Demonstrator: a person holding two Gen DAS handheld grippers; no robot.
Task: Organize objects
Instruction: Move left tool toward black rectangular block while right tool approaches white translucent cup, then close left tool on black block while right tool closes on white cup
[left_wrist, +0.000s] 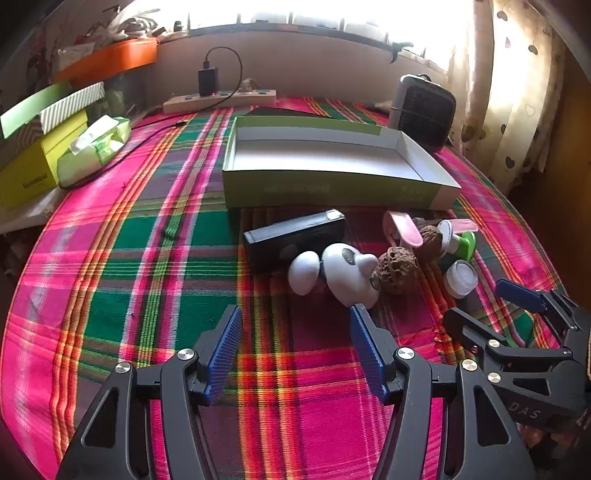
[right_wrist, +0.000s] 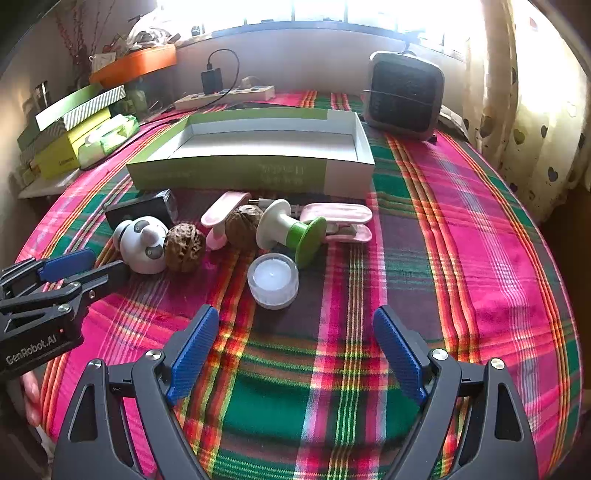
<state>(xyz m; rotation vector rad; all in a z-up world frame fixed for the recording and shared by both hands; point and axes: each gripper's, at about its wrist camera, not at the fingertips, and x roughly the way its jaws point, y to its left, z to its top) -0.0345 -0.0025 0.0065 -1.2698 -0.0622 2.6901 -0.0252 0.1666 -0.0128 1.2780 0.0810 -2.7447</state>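
- Step in hand, as judged: the very start of the sorting. The shallow green-and-white cardboard box (right_wrist: 255, 173) stands empty on the plaid-covered surface (right_wrist: 461, 229), and every loose item lies in a cluster just in front of its near wall.
- Left gripper (left_wrist: 295, 350): fingers spread wide, holding nothing. The white panda-faced toy (left_wrist: 351, 273) lies just ahead of its right finger, close to touching; whether they touch cannot be told.
- Right gripper (right_wrist: 295, 354): fingers spread wide, also empty. The small clear cup holding a white candle (right_wrist: 272, 280) sits just ahead, centred between the fingers.
- Rest of the cluster: black rectangular case (left_wrist: 295, 236) behind the panda, two brown wrinkled walnuts (right_wrist: 184, 247) (right_wrist: 242, 225), a white-and-green spool-shaped plastic piece (right_wrist: 291, 229) on its side, pale pink flat clips (right_wrist: 338, 218) at the right.
- Next move, likely: either gripper eases forward around its nearest item, closes, lifts over the box wall.
- Caution: the panda is rounded and may roll; the items crowd each other, so a wide approach could nudge the neighbours.
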